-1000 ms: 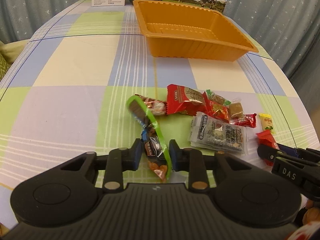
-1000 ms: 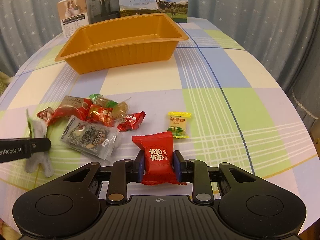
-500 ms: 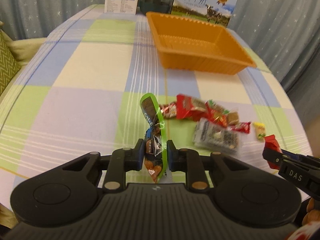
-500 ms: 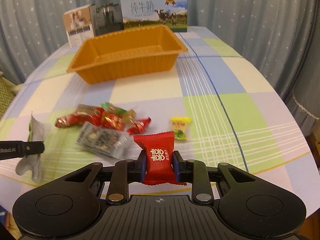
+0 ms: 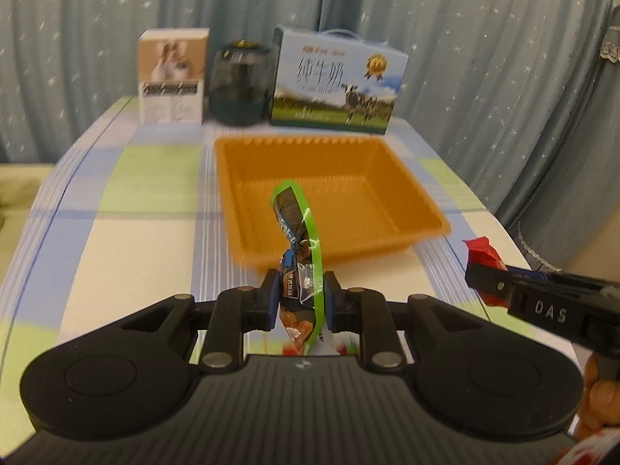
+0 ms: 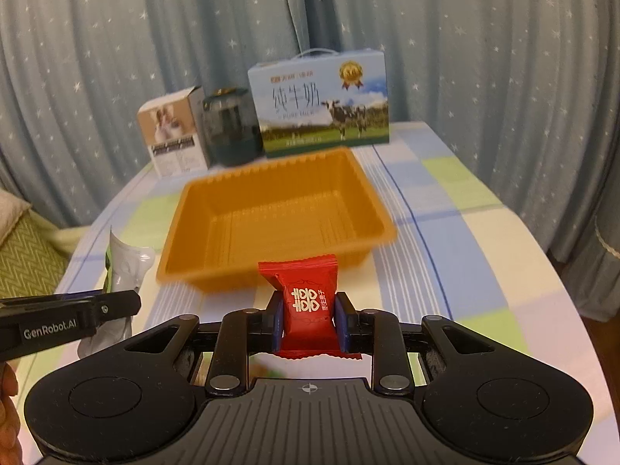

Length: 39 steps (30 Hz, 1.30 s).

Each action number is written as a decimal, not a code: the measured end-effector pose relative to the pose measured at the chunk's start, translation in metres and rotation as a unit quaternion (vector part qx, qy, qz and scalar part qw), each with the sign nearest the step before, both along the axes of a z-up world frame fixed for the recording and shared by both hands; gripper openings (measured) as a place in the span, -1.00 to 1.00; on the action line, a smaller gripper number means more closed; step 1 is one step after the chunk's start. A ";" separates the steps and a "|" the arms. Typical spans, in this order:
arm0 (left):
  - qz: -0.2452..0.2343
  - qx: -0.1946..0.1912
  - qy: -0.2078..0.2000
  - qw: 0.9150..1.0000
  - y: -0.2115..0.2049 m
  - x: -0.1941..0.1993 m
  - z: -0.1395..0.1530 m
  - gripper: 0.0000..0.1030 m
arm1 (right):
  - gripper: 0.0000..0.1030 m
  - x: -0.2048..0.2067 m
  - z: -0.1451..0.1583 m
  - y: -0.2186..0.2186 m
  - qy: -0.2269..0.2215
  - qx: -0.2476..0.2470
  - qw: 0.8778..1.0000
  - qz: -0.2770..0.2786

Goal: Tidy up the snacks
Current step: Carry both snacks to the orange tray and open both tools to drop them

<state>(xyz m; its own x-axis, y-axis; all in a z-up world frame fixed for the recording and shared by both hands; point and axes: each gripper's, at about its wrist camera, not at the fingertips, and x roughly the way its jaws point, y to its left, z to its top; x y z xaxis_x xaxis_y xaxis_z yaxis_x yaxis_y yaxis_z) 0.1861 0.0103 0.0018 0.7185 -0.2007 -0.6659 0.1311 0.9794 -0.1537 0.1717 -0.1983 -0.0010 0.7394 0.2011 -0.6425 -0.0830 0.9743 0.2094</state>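
Note:
My left gripper (image 5: 300, 296) is shut on a long green-edged snack packet (image 5: 298, 232), held upright in the air just in front of the empty orange tray (image 5: 422, 209). My right gripper (image 6: 308, 319) is shut on a red candy packet (image 6: 306, 302), held above the table in front of the same tray (image 6: 372, 197). The right gripper with its red packet shows at the right of the left wrist view (image 5: 484, 259). The left gripper with the packet's silver back shows at the left of the right wrist view (image 6: 124, 267). The loose snack pile is hidden below both grippers.
A blue milk carton (image 5: 337, 81), a dark jar (image 5: 238, 83) and a white-brown box (image 5: 172, 75) stand behind the tray at the table's far edge. Starred curtains hang behind. The checked tablecloth (image 5: 128, 240) curves down at both sides.
Both grippers have lifted their packets off the table and moved forward toward the orange tray. The snack pile has dropped out of view.

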 end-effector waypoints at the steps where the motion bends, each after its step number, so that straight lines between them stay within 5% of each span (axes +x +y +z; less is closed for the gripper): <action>1: -0.003 0.002 -0.003 1.000 -0.001 0.009 0.001 -0.61 | -0.47 0.010 0.002 0.000 -0.002 0.000 1.000 0.001; 13: -0.023 0.025 -0.004 0.999 -0.001 0.100 -0.011 -0.60 | -0.47 0.118 -0.016 0.015 0.015 -0.002 1.000 0.011; 21: -0.034 0.033 0.014 0.999 -0.002 0.131 -0.036 -0.59 | -0.47 0.147 -0.044 0.027 0.039 -0.018 0.999 0.017; 38: 0.004 0.011 -0.004 1.000 0.028 0.106 -0.030 -0.40 | -0.46 0.160 -0.046 0.021 0.035 0.013 0.999 0.018; 39: 0.006 0.014 -0.005 1.000 0.030 0.104 -0.029 -0.40 | -0.35 0.160 -0.045 0.020 0.035 0.018 0.999 0.017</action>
